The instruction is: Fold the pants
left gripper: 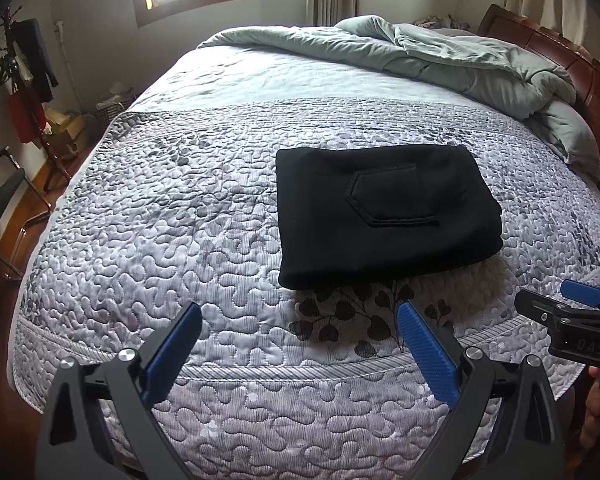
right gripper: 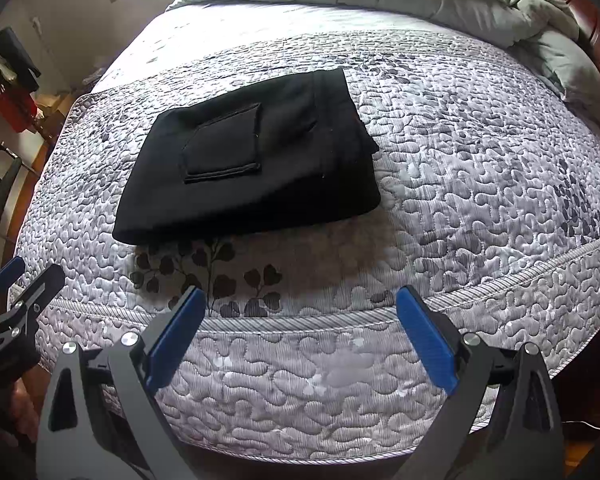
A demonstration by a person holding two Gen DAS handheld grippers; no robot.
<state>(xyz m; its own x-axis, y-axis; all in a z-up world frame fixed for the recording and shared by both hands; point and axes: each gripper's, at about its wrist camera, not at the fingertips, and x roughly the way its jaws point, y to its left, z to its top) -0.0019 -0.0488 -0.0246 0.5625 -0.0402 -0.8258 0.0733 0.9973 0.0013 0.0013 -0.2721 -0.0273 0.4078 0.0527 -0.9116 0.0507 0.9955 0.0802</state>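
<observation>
Left wrist view: pants (left gripper: 388, 212) lie folded on bed (left gripper: 180, 240), ahead & slightly right of left gripper (left gripper: 300, 320), jaws wide, empty. Right gripper (right gripper: 302, 304) also wide, pants ahead-left; long axis runs crosswise. Both about equally near; fold looks done.

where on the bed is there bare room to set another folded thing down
Bare quilt lies left of the folded black pants, out to the bed's left edge. A second patch, in the right wrist view, runs from the pants right to the bed edge. The far end is crowded by the bunched green comforter.
</observation>
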